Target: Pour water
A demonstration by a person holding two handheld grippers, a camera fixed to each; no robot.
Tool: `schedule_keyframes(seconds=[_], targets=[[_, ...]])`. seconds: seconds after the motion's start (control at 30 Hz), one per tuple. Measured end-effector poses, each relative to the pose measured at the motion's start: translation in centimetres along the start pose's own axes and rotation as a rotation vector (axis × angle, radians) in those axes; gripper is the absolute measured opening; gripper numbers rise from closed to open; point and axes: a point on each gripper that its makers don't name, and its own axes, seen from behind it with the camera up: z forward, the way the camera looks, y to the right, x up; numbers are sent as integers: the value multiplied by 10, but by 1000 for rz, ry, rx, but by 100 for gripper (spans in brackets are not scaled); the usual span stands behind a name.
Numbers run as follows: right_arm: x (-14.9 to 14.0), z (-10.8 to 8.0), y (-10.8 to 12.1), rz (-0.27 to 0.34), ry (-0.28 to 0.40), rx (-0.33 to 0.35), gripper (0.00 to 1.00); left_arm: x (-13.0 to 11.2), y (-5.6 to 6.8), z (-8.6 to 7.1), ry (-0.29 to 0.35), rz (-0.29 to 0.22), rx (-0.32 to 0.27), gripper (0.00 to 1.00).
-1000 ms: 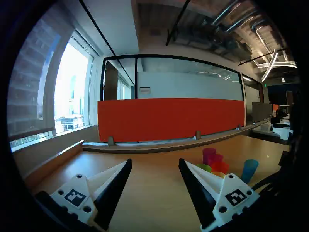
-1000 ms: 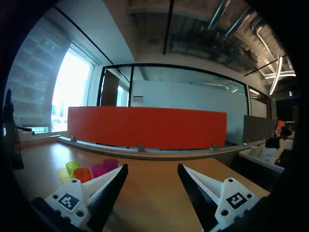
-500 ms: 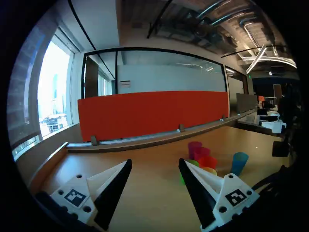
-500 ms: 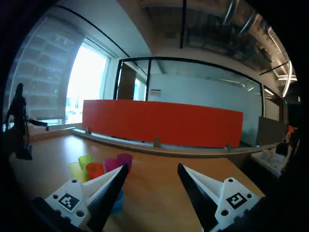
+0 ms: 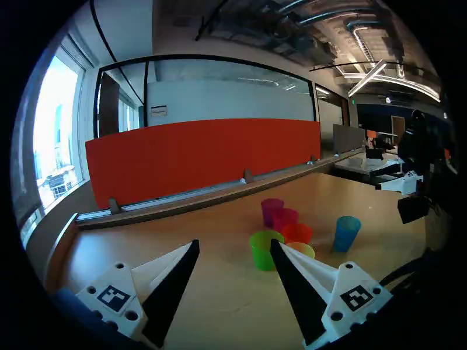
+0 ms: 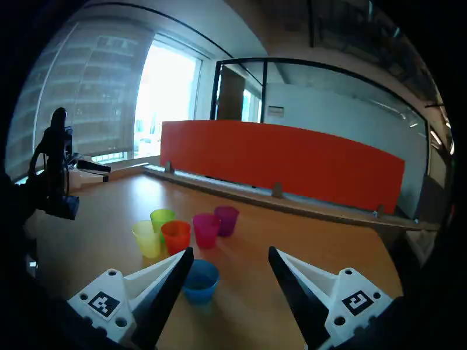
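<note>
Daylight floods in through the window (image 6: 169, 99), which is blown out to white in the right gripper view and also in the left gripper view. Ceiling strip lights (image 5: 373, 70) add a thin glare overhead. The table (image 6: 292, 245) is evenly lit with a soft sheen, and the cups (image 6: 176, 233) look sharp, casting only faint shadows. The fisheye lens bows the orange divider (image 5: 198, 154), and both views darken toward the rim.

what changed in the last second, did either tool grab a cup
Both tools swung toward the cups: the left tool now faces the green cup and its neighbours, and the right tool has the blue cup just ahead of its gap. Nothing grasped; both stay open, cups unmoved on the table.
</note>
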Motion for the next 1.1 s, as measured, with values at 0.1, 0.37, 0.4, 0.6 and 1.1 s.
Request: schedule_keyframes(seconds=[0.1, 0.37, 0.4, 0.6, 1.1], targets=[[-1, 1, -1, -2, -14, 14, 99, -1, 4, 3, -9, -2, -27, 90], [-5, 4, -12, -12, -45, 60, 100, -7, 9, 16, -44, 19, -76, 90], [-6, 5, -13, -15, -50, 65, 100, -8, 9, 18, -50, 24, -79, 90], [-10, 10, -20, -37, -78, 94, 100, -13, 14, 32, -79, 63, -119, 89], [-21, 25, -31, -59, -129, 142, 100, -49, 19, 76, -192, 110, -193, 90]])
